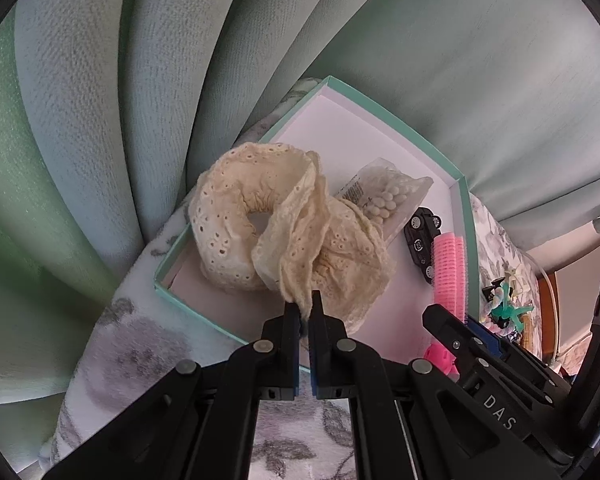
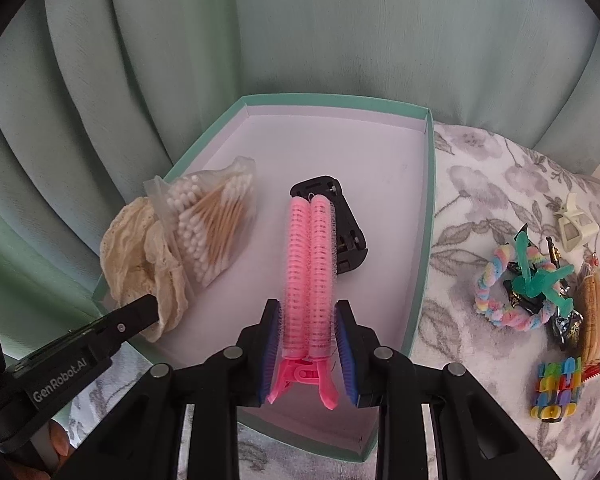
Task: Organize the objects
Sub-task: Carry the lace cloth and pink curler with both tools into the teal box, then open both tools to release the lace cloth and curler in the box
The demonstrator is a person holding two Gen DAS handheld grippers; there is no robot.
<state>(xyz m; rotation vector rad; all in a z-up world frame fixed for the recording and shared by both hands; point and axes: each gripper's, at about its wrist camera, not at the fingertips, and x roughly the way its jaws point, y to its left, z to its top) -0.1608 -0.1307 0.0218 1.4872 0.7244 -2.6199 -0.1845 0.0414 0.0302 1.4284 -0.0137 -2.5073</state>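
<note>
Left claw [image 1: 303, 312] clamped on a fold of the cream lace scrunchie [image 1: 288, 224], jaws nearly together with the fabric pinched between the tips. Scrunchie bunched just ahead of those tips, hanging over the near-left part of the teal-rimmed box [image 1: 466, 208], its ring lying against the bag of cotton swabs [image 1: 384, 196]. In the right wrist view, same scrunchie [image 2: 140, 264] draped over the box's left wall, beside the swab bag [image 2: 212, 224].

Right claw [image 2: 307, 344] closed on the pink hair-roller clip [image 2: 310, 272], blue pads pressing both sides near its hinged handle, twin rollers pointing straight forward over the white box floor. Roller tips overlapping a black toy car [image 2: 348, 236] lying upside down in the box. In the left wrist view, clip [image 1: 450, 272] and car [image 1: 420, 240] along the box's right wall.

Outside the box [image 2: 430, 184], on the floral grey-and-white blanket [image 2: 480, 200]: pastel twisted hair tie [image 2: 496, 280], teal plastic clip [image 2: 540, 280] on top of it, white clip [image 2: 576, 224], multicoloured comb clip [image 2: 556, 392], orange-brown packet [image 2: 592, 312].

Readable writing: "GenRobot.AI" on the left tool body in the right wrist view, "DAS" on the right tool body in the left wrist view. Barcode label on the swab bag, not legible.

Both tools angled downward toward the box, side by side, left one coming in from the left. Fingertips of the person's hand [image 2: 58, 444] just visible under the left tool.
</note>
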